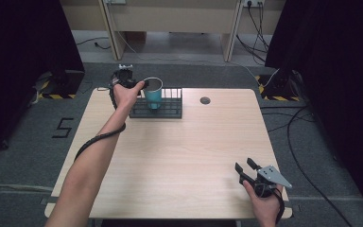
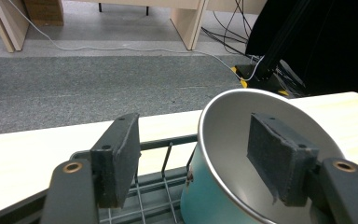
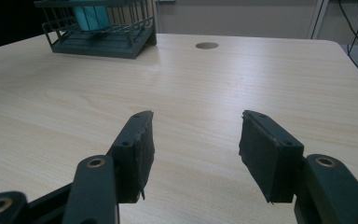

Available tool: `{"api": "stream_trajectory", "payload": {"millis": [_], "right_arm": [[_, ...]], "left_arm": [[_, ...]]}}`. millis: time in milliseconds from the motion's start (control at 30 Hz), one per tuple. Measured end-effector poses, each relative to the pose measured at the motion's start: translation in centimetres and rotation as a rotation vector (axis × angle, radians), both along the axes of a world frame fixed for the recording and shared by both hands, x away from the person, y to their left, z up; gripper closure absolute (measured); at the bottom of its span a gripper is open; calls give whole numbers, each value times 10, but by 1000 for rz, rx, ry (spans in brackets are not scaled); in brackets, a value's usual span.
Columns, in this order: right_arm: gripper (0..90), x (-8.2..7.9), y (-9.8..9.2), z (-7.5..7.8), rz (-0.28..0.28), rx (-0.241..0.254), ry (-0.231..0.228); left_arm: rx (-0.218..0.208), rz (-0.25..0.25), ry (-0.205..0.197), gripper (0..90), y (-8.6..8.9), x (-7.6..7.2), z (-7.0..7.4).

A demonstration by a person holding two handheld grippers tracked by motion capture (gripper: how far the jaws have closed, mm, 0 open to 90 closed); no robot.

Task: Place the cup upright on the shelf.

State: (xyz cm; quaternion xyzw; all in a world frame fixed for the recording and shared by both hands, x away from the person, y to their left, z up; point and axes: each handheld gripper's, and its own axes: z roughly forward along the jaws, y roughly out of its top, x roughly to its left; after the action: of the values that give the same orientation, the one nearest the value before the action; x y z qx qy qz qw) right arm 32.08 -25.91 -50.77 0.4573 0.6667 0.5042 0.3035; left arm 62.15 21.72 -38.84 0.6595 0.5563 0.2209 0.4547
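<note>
Two grippers are working at one pale wooden surface [image 1: 179, 151].

Item 1: left gripper [image 1: 139, 85]. You are holding it at the far left part of the surface, by the rim of the teal cup [image 1: 153, 94]. In the left gripper view its jaws are standing spread, one pad [image 2: 119, 156] outside the cup over the rack, the other pad [image 2: 279, 156] inside the cup's mouth. The cup wall is passing between them and neither pad is pressing on it.

Item 2: teal cup [image 2: 223, 186]. It is standing upright inside the dark wire rack [image 1: 168, 109], metal-lined inside, teal outside, mouth facing up.

Item 3: dark wire rack [image 2: 168, 196]. It is sitting near the far edge of the surface, left of centre, with the cup in its left part. In the right gripper view it is showing toward the far left corner [image 3: 102, 37].

Item 4: right gripper [image 1: 246, 168]. You are holding it near the right corner of the near edge, well apart from the rack. Its jaws are standing spread with only bare surface between them, as the right gripper view [image 3: 193, 149] is showing.

Item 5: round hole [image 1: 205, 100]. It is lying in the surface near the far edge, just right of the rack.
</note>
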Motion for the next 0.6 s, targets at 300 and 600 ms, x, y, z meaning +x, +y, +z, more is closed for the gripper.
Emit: {"api": "stream_trajectory", "payload": {"millis": [300, 600], "right_arm": [[448, 0, -1, 0, -2, -2, 0], [448, 0, 0, 0, -3, -6, -1]], "left_arm": [[-11, -14, -43, 344, 5, -12, 15], [-17, -19, -62, 316, 18, -31, 22]]}}
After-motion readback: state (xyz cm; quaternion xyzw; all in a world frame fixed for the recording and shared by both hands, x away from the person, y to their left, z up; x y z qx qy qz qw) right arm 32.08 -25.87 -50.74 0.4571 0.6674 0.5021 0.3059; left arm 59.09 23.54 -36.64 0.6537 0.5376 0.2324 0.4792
